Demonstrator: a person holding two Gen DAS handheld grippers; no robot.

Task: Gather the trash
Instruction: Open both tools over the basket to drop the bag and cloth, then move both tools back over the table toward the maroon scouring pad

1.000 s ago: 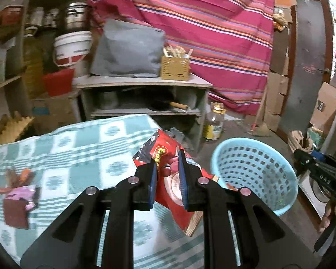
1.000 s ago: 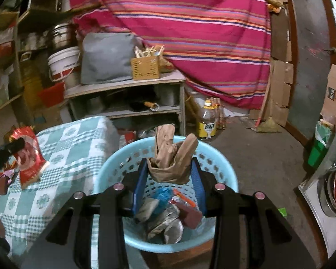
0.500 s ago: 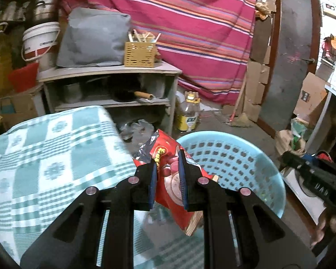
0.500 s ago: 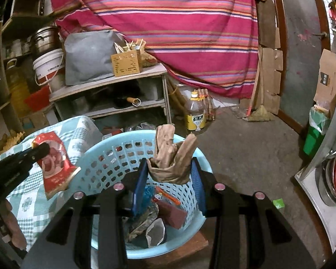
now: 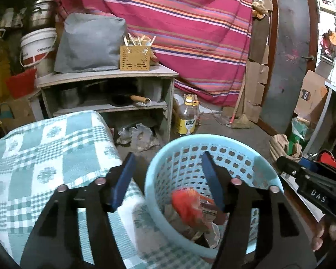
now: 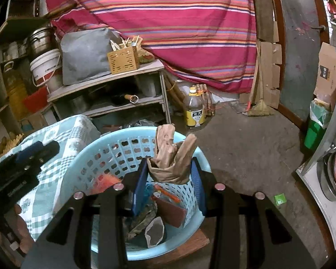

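Note:
A light blue perforated basket point(image 5: 215, 143) stands beside the table with the green checked cloth point(image 5: 44, 154). My left gripper point(image 5: 168, 170) is open and empty over the basket's left rim. A red snack packet point(image 5: 186, 204), blurred, is inside the basket among other trash; it also shows in the right wrist view point(image 6: 105, 179). My right gripper point(image 6: 170, 174) is shut on a crumpled brown paper bag point(image 6: 170, 157) and holds it over the basket point(image 6: 100, 154). The basket holds several wrappers point(image 6: 168, 208).
A grey shelf unit point(image 5: 105, 89) with a wicker box point(image 5: 135, 58) and a grey cushion stands behind. An oil bottle point(image 6: 193, 112) stands on the concrete floor. A striped red curtain hangs at the back. A green bin point(image 6: 314, 130) is at the right.
My left gripper moved right over the basket, opened and let go of the red snack packet, which dropped in. My right gripper still holds the paper bag over the basket.

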